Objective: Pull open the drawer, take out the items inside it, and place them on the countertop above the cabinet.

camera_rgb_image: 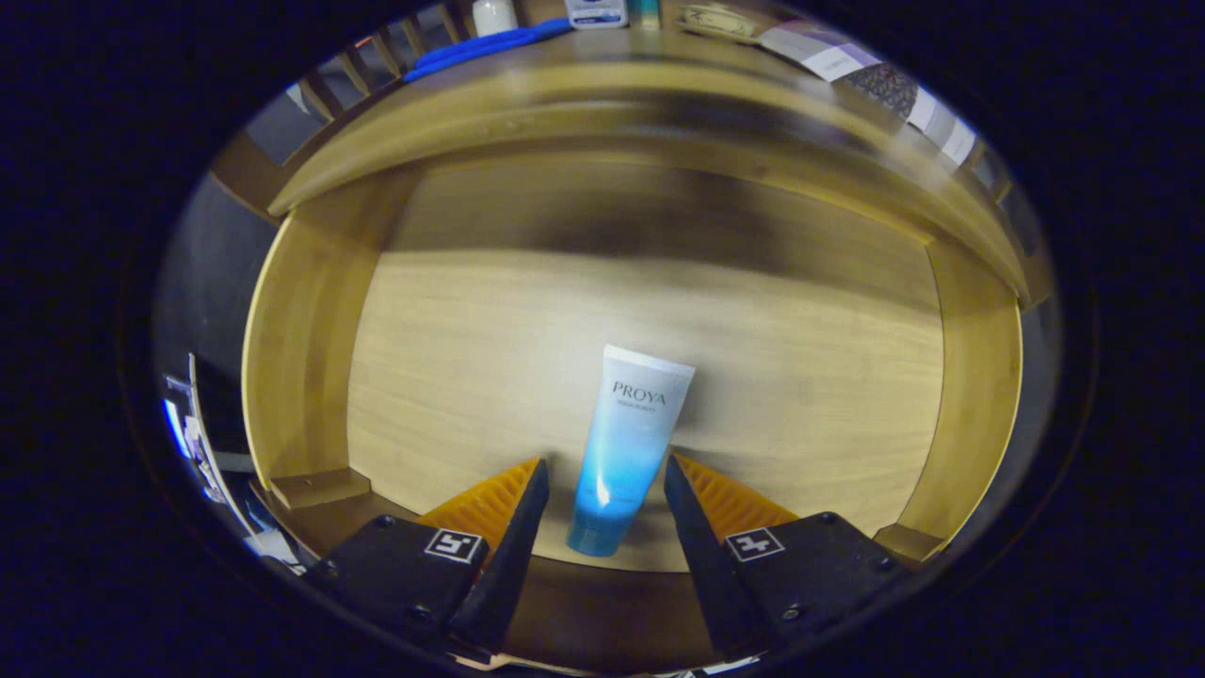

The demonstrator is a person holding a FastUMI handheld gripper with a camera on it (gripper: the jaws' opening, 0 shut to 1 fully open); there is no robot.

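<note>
The tool (pixel 602 476) hangs over the pulled-out drawer (pixel 301 339) with its two fingers (pixel 513 513) spread fairly wide, one on each side of a cosmetic tube (pixel 629 447). Neither finger presses on the tube: a narrow strip of the drawer's floor shows between each finger's inner edge and the tube's sides, so the tool holds nothing.

The tube lies flat on the pale wooden floor of the drawer, its capped end between the fingers and its crimped flat end beyond the fingertips, leaning slightly toward the right finger. It is white at the far end and shades to blue toward the cap. The word "PROYA" is printed across the white part; a smaller line beneath it is too fine to make out.

The drawer's wooden side walls rise well apart from the fingers on both sides, and nothing else lies on its floor near the tube. Beyond the drawer, the front edge of the surface (pixel 602 89) above the cabinet curves across the view. On that surface stand a white bottle (pixel 493 15) and a blue cloth (pixel 480 47) to the left, a white container with a dark label (pixel 595 13) near the middle, and some printed paper items (pixel 847 66) to the right; their writing is too blurred to tell.
</note>
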